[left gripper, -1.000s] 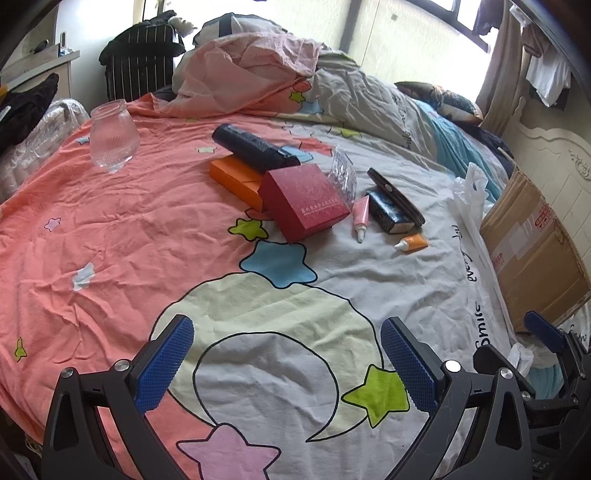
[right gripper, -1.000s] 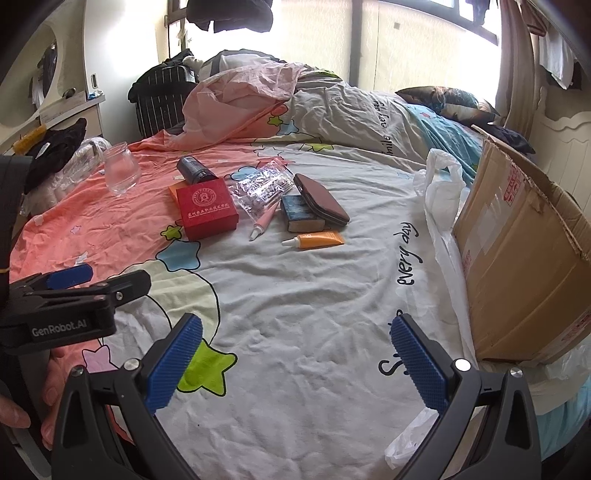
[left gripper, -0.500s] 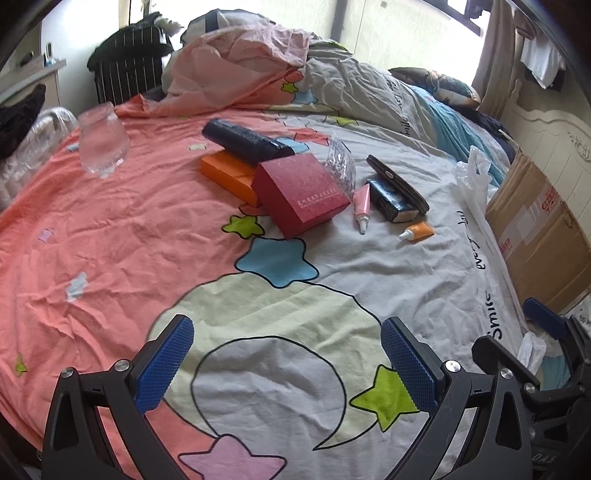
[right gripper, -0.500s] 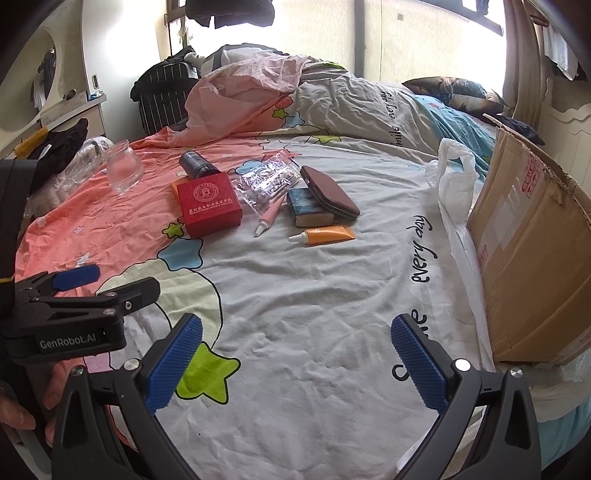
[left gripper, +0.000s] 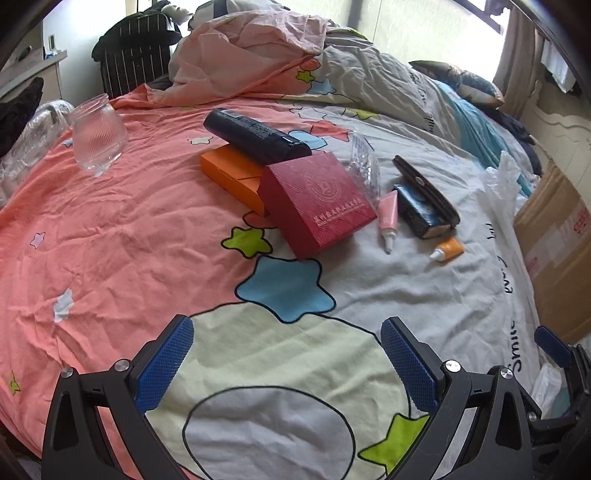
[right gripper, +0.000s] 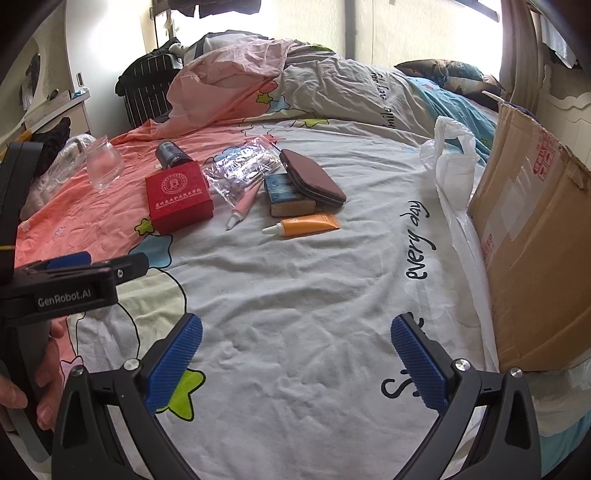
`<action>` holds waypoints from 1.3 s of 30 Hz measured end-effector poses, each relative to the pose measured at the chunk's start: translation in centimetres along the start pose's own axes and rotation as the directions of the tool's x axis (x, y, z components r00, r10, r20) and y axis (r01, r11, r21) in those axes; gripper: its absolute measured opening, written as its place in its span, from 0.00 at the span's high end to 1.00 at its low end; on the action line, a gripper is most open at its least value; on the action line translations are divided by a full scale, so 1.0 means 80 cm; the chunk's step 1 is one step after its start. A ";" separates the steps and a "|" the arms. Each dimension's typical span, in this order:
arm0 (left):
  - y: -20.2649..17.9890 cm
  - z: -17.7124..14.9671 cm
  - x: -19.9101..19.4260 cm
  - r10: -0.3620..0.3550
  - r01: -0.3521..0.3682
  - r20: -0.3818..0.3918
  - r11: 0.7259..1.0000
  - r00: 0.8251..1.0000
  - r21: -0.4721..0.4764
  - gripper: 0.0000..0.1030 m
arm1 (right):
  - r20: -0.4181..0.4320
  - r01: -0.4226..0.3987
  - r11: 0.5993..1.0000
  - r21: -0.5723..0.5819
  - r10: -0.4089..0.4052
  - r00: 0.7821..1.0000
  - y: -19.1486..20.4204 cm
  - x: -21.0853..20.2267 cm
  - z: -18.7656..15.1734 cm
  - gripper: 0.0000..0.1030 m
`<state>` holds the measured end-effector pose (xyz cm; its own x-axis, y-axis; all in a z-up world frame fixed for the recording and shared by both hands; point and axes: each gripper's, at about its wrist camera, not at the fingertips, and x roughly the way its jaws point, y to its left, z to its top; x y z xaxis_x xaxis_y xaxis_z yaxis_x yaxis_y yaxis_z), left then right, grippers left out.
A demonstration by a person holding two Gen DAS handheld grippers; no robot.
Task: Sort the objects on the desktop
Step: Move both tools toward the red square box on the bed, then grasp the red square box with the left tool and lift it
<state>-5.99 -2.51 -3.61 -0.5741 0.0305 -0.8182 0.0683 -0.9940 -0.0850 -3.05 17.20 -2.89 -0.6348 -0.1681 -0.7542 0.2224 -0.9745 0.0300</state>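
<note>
Orange box (left gripper: 236, 173) half hidden under red box (left gripper: 317, 203) – both hand-held grippers (left gripper: 288, 362) (right gripper: 295, 358) gape empty

Bright daylight from blown-out windows (right gripper: 436, 33), soft shadows, fisheye-bent edges, dark corners

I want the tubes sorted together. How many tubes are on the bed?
2: a pink tube beside the red box, and an orange tube in front of the blue box. Others may be hidden.

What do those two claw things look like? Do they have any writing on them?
Both look alike. The left claw and the right claw each have black plastic arms with silver screws, ending in two blue pads with a bumpy, dotted surface. White letters on the left claw's side read "GenRobot.AI".
</note>
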 end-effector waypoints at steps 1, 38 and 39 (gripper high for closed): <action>0.000 0.002 0.001 0.003 -0.003 0.001 1.000 1.000 0.002 0.00 | -0.001 0.001 1.000 -0.004 -0.001 1.000 0.001 0.002 0.001 0.00; -0.047 0.062 0.053 0.010 -0.006 -0.077 0.999 0.997 0.048 0.00 | -0.094 -0.054 0.986 -0.156 0.040 0.995 -0.001 0.079 0.065 0.00; -0.047 0.064 0.054 0.009 -0.005 -0.078 0.999 0.997 0.050 0.00 | -0.104 -0.065 0.982 -0.175 0.048 0.993 -0.001 0.081 0.067 0.00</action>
<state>-12.89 0.86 -3.95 -0.5079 0.0297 -0.8609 0.0300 -0.9982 -0.0521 -11.13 15.42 -4.28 -0.5428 -0.1978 -0.8163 0.3896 -0.9203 -0.0361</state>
